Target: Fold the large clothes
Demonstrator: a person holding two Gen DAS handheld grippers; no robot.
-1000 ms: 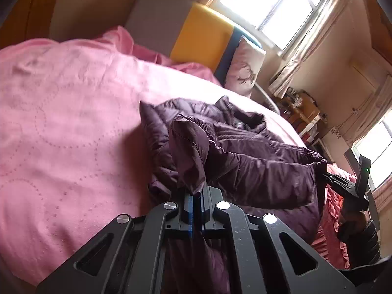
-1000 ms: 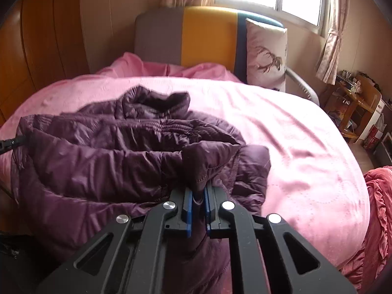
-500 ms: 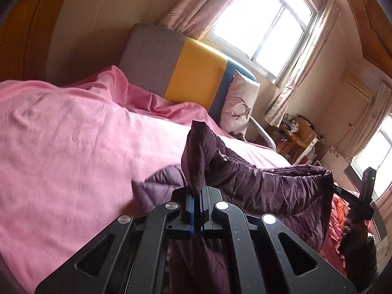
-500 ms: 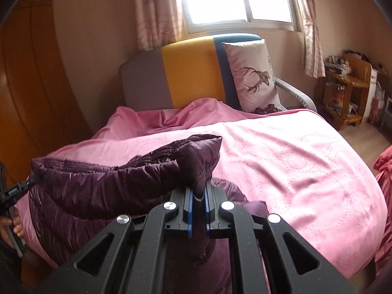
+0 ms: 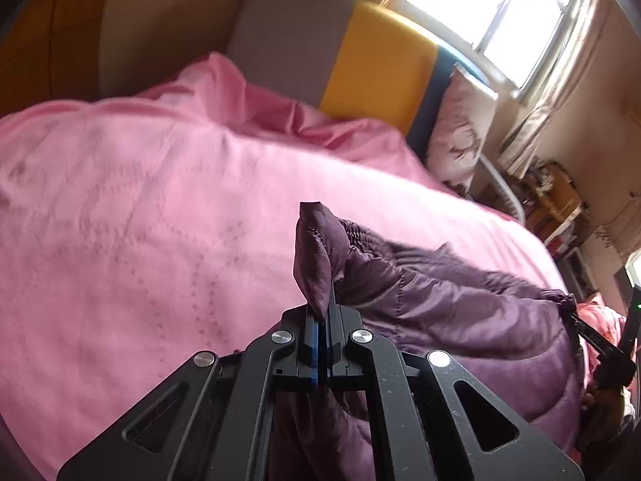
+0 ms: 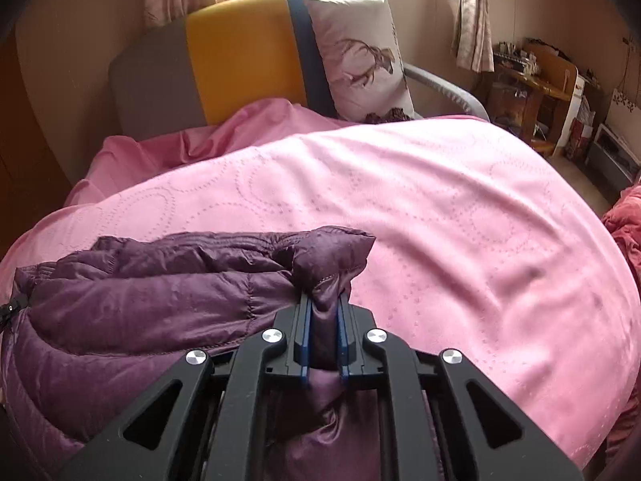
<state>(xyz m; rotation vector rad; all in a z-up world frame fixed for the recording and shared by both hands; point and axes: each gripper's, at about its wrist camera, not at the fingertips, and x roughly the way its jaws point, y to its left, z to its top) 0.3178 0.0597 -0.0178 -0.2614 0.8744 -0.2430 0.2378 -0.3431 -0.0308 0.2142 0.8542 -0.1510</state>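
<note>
A dark purple quilted puffer jacket (image 5: 452, 304) is stretched between my two grippers above the near side of the bed. My left gripper (image 5: 323, 316) is shut on one corner of it, which sticks up past the fingertips. My right gripper (image 6: 323, 312) is shut on the opposite corner of the jacket (image 6: 140, 304). In the left wrist view the right gripper (image 5: 601, 344) shows at the far right edge, holding the other end. The rest of the jacket hangs below the grippers, hidden.
A pink quilted bedspread (image 6: 440, 216) covers the bed. A grey, yellow and blue headboard (image 6: 240, 56) and a deer-print pillow (image 6: 360, 60) stand at the far end. A wooden side table (image 6: 537, 80) with clutter is at the right. A window is behind.
Both grippers lifted the jacket off the bed, then came down and back toward the near side. The jacket went from a crumpled heap to a band stretched between them.
</note>
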